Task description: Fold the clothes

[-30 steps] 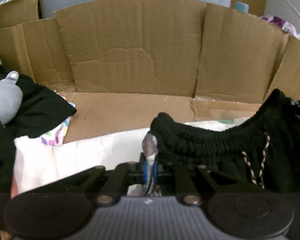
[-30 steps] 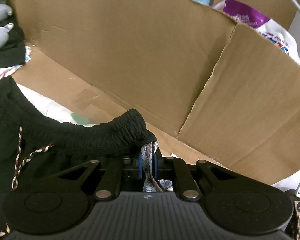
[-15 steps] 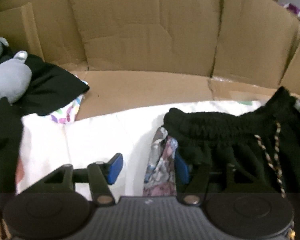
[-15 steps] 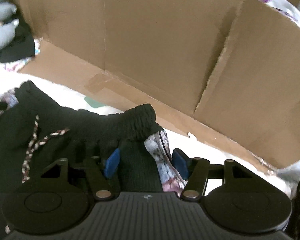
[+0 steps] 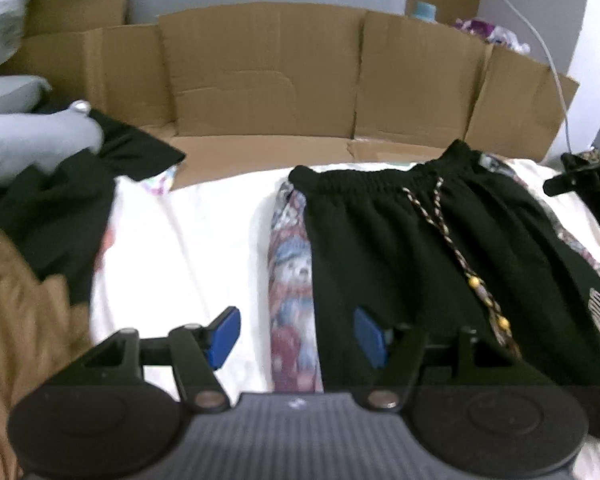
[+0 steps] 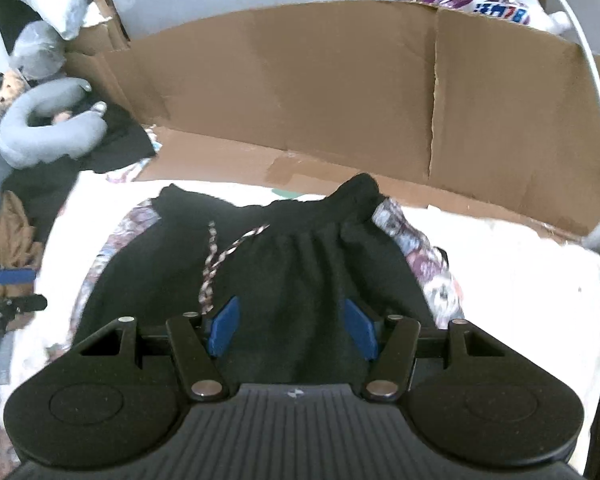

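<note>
Lying flat: black shorts (image 5: 432,264) spread on the white sheet (image 5: 204,240), waistband at the far end toward the cardboard wall (image 5: 268,80), legs running back toward the grippers, so the long axis runs away from both.
Left gripper (image 5: 296,334): jaws wide apart, holding nothing; the shorts' patterned side stripe (image 5: 294,280) lies between and just ahead of the blue pads (image 5: 224,332).
Drawstring (image 5: 456,248): braided, trailing from the waistband down the front, right of the left gripper.
Right gripper (image 6: 290,328): jaws wide apart, gripping nothing, hovering over the black fabric.
Far left of right gripper: grey plush toy (image 6: 48,136) on dark clothes (image 6: 112,140).
</note>
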